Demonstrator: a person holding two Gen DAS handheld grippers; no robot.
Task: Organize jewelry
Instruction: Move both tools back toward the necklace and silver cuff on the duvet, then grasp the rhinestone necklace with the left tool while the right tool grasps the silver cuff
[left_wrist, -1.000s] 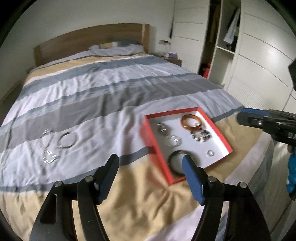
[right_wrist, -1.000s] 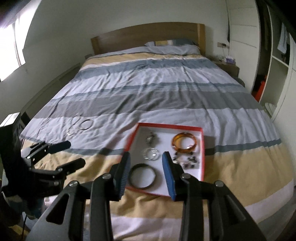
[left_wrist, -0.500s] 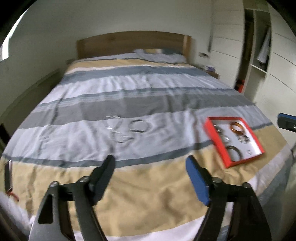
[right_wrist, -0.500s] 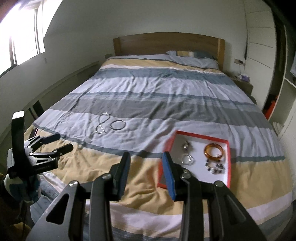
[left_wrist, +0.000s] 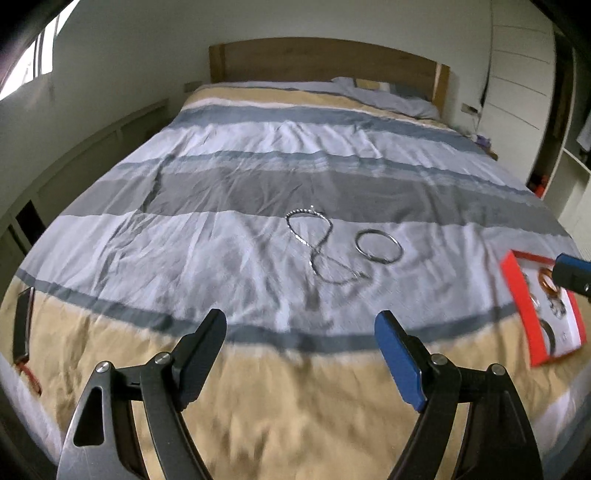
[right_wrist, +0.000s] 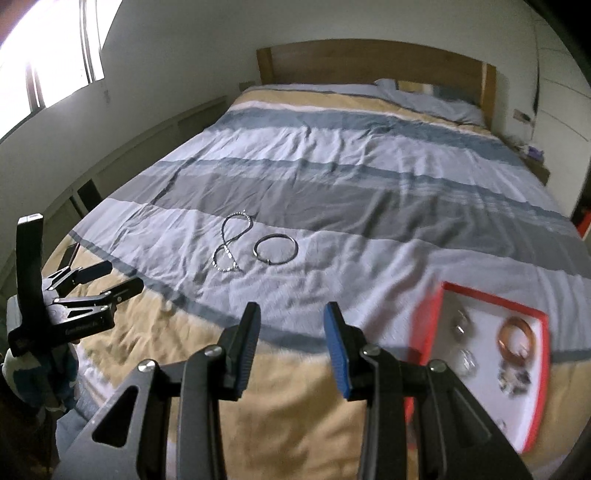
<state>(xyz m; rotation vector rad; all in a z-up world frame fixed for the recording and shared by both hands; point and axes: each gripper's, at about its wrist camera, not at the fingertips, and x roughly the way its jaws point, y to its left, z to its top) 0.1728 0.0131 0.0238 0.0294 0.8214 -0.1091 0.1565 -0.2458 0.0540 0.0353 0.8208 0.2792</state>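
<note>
Your left gripper (left_wrist: 301, 325) is spread wide and holds nothing; your right gripper (right_wrist: 291, 321) is parted more narrowly and is likewise empty. Both hang above the tan band at the foot edge of the bed (left_wrist: 258, 147).

The pieces not yet put away lie on the white band toward the middle of the bed: a chain (left_wrist: 314, 243) and, just beside it on the right but apart from it, a bangle (left_wrist: 378, 246). The red tray (right_wrist: 480, 291), near the bed's right edge, already holds an orange bangle (right_wrist: 516, 334) and several smaller pieces.

Expect the chain to be light, limp and slippery. It lies in a loose figure-eight whose long axis runs from the foot toward the headboard (left_wrist: 325, 59). It will likely slide or dangle, so pinch it where the two strands cross in the middle.

The bangle looks stiff and thin, lying flat with no real long axis; I cannot make out any opening in it. Take its rim, one finger inside the ring, pressing lightly into the soft cover.
</note>
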